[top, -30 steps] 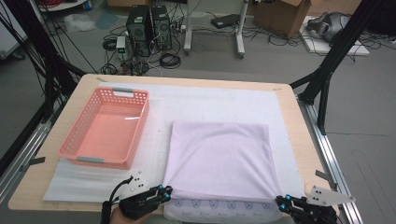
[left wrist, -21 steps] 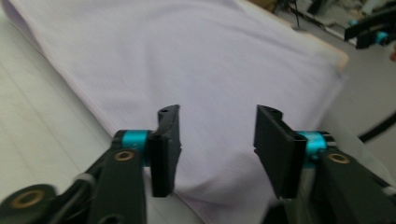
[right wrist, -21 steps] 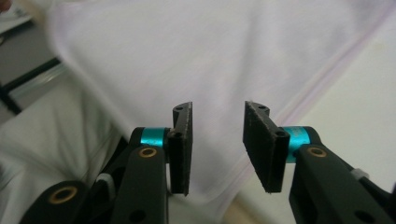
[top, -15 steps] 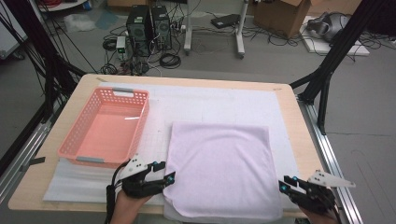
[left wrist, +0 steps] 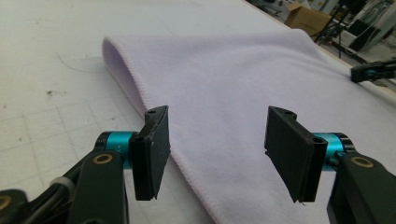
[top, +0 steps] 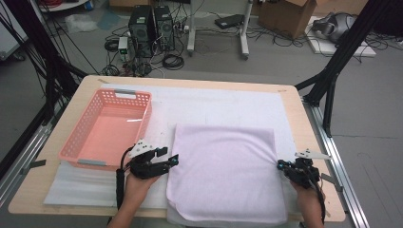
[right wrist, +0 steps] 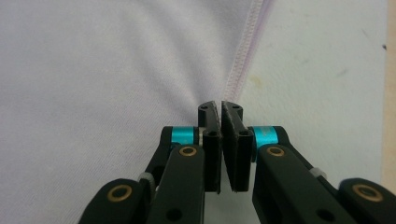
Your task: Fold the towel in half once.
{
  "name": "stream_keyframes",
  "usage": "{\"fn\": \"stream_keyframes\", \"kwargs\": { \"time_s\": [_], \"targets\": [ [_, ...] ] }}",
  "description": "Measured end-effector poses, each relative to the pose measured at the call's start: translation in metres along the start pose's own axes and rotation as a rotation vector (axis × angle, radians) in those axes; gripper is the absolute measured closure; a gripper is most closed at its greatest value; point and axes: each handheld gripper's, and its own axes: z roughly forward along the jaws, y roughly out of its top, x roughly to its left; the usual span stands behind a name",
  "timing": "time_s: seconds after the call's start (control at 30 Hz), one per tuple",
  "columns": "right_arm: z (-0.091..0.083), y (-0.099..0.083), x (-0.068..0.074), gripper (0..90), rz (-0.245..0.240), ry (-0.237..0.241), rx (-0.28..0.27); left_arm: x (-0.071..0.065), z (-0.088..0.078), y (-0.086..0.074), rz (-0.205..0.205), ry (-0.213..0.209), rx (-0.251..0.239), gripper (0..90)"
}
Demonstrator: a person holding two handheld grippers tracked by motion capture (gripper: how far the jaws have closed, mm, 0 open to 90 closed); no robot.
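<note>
Folding the towel (top: 223, 173): your right hand-held gripper (top: 283, 166) pinches its edge, jaws just closed; left hand-held gripper (top: 174, 160), just opened, holds nothing; grip that side next.

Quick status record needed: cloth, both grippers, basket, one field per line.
cloth: lilac towel, folded, flat on the white mat
left gripper: open, its fingers have just been opening; straddles the towel's left edge, pads not pressing
right gripper: shut at the towel's right hem; whether cloth is pinched is unclear
basket: pink basket, nothing in it, left of the towel
</note>
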Motion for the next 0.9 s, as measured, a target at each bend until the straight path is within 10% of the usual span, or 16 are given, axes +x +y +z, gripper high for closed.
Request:
{"fn": "stream_keyframes", "kwargs": {
  "time_s": [0.13,0.4,0.57,0.9],
  "targets": [
    [-0.006,0.002,0.003,85.2,-0.05,-0.048,0.004,0.004,0.012,0.009,0.017,0.029,0.01,40.2],
    [0.003,0.017,-0.008,62.9,-0.006,0.017,-0.052,0.018,0.045,0.022,0.035,0.099,0.06,45.1],
    [0.022,0.035,-0.014,52.2,-0.026,0.027,-0.057,0.031,0.063,0.03,-0.024,0.145,0.02,45.9],
    [0.052,0.061,-0.027,46.7,-0.026,0.035,-0.026,0.047,0.086,0.042,-0.043,0.179,0.099,45.1]
  ]
}}
